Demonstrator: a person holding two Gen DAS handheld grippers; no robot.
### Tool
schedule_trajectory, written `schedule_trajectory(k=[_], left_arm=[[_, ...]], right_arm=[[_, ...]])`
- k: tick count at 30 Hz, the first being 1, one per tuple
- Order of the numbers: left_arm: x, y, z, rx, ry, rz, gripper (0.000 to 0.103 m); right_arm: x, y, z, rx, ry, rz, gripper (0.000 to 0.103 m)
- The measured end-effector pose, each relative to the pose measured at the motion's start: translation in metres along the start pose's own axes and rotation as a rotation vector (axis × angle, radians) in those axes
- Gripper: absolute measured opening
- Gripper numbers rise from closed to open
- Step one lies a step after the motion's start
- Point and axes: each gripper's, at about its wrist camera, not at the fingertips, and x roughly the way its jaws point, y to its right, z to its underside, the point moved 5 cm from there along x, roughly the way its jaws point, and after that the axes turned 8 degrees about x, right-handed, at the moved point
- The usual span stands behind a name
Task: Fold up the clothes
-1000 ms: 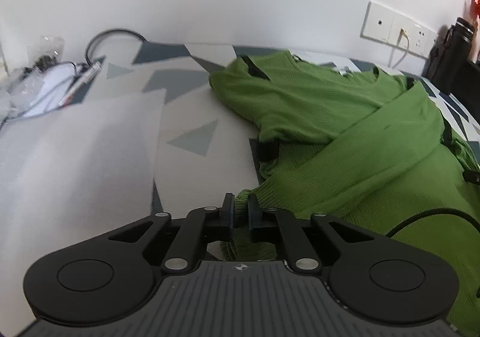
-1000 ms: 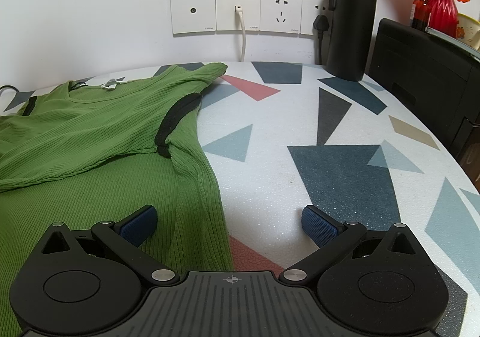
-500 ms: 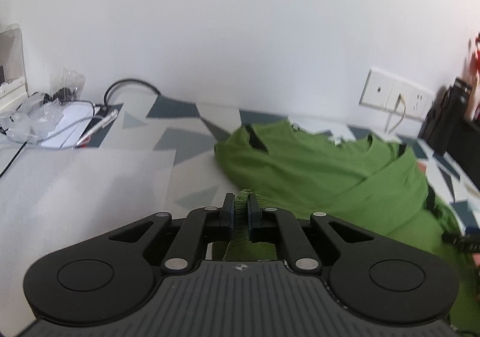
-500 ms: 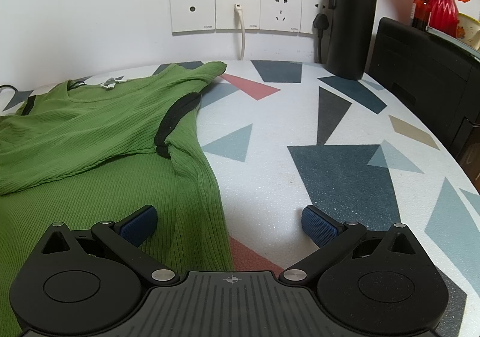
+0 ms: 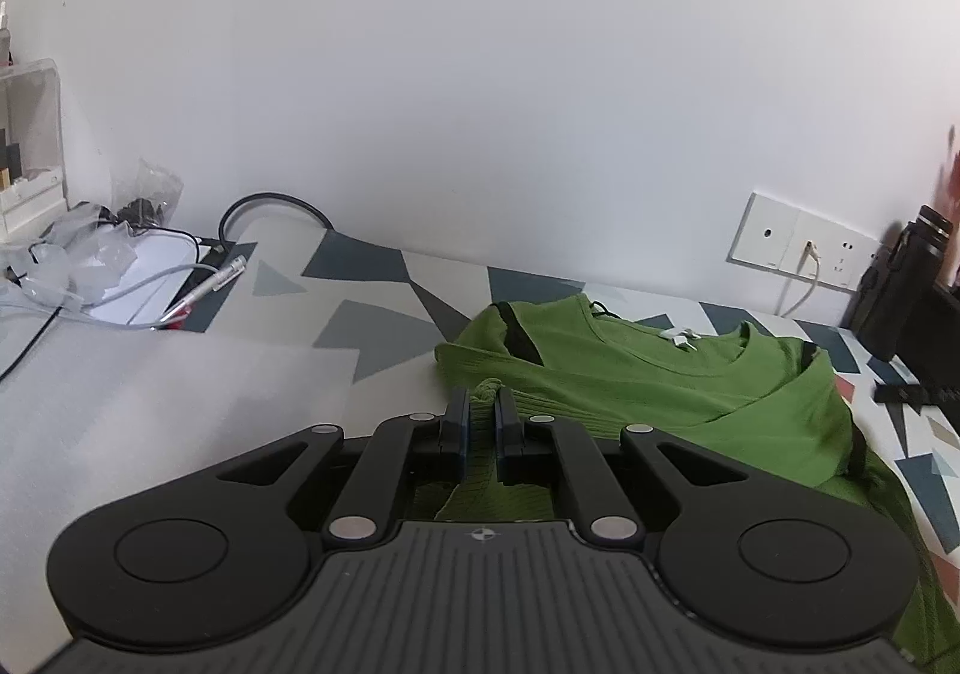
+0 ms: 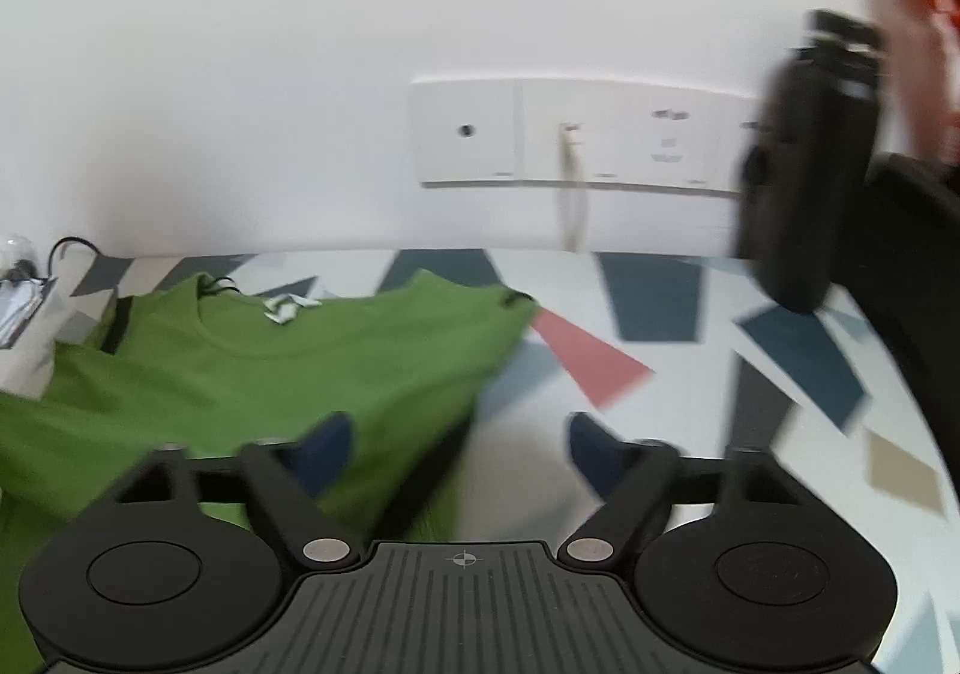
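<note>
A green ribbed shirt (image 5: 630,374) with black trim lies spread on the patterned table (image 5: 372,326), collar toward the wall. My left gripper (image 5: 480,410) is shut on a bunched fold of the shirt's near left edge and holds it above the table. In the blurred right wrist view, the shirt (image 6: 240,374) covers the left half of the table. My right gripper (image 6: 459,446) hangs over its right edge, jaws closing with a wide gap still between them. Green cloth lies under the gap's left side; the blue pads (image 6: 324,443) do not press on it.
A black bottle (image 6: 804,164) and a black box (image 6: 912,266) stand at the back right under the wall sockets (image 6: 576,134). Cables, plastic bags and a pen (image 5: 204,284) crowd the back left. A white foam sheet (image 5: 150,404) covers the table's near left.
My left gripper has risen with the green fold still pinched. My right gripper has lifted and swung left over the shirt's edge, and its jaws stand narrower than before.
</note>
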Motion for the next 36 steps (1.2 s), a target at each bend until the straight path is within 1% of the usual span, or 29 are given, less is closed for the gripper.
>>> schedule_trajectory(k=[2,4,7,9,12,14,15,18,21,22,23,25,30,34,36], left_arm=[[-0.001,0.0,-0.003,0.001,0.004,-0.013,0.008],[-0.001,0.002,-0.007,0.004,0.01,-0.023,0.008],[-0.001,0.006,-0.013,0.022,0.02,-0.031,0.008],[0.0,0.009,-0.018,0.032,0.025,-0.033,0.008],[0.003,0.013,-0.021,0.036,0.023,-0.039,0.008],[0.006,0.012,-0.02,0.027,0.013,-0.047,0.008],[0.008,0.012,-0.019,0.021,0.008,-0.052,0.008],[0.01,0.01,-0.016,0.005,-0.007,-0.059,0.008],[0.011,0.01,-0.014,0.003,-0.016,-0.065,0.008],[0.011,0.01,-0.013,0.004,-0.017,-0.065,0.008],[0.011,0.01,-0.014,0.004,-0.017,-0.065,0.008],[0.012,0.011,-0.014,0.007,-0.017,-0.066,0.008],[0.013,0.009,-0.016,-0.006,-0.021,-0.064,0.008],[0.017,0.013,-0.021,0.024,-0.022,-0.047,0.008],[0.026,0.018,-0.024,0.053,-0.032,-0.029,0.008]], right_arm=[[0.019,-0.001,-0.012,-0.027,-0.012,-0.025,0.046],[0.039,-0.004,-0.021,-0.054,-0.018,-0.019,0.042],[0.064,-0.013,-0.028,-0.085,-0.036,-0.025,0.042],[0.076,-0.021,-0.031,-0.124,-0.059,-0.046,0.044],[0.088,-0.033,-0.025,-0.189,-0.096,-0.076,0.045],[0.095,-0.035,-0.018,-0.215,-0.122,-0.066,0.045],[0.098,-0.035,-0.014,-0.222,-0.133,-0.061,0.045],[0.106,-0.033,-0.003,-0.24,-0.164,-0.046,0.038],[0.103,-0.032,0.0,-0.225,-0.166,-0.068,0.021],[0.102,-0.03,0.0,-0.216,-0.168,-0.077,0.012],[0.102,-0.029,0.0,-0.206,-0.17,-0.085,0.008],[0.102,-0.025,-0.001,-0.181,-0.171,-0.094,0.006],[0.097,-0.022,-0.003,-0.138,-0.138,-0.095,0.002],[0.071,-0.014,-0.015,-0.054,-0.03,-0.097,0.002],[0.058,-0.005,-0.022,-0.012,0.02,-0.082,0.002]])
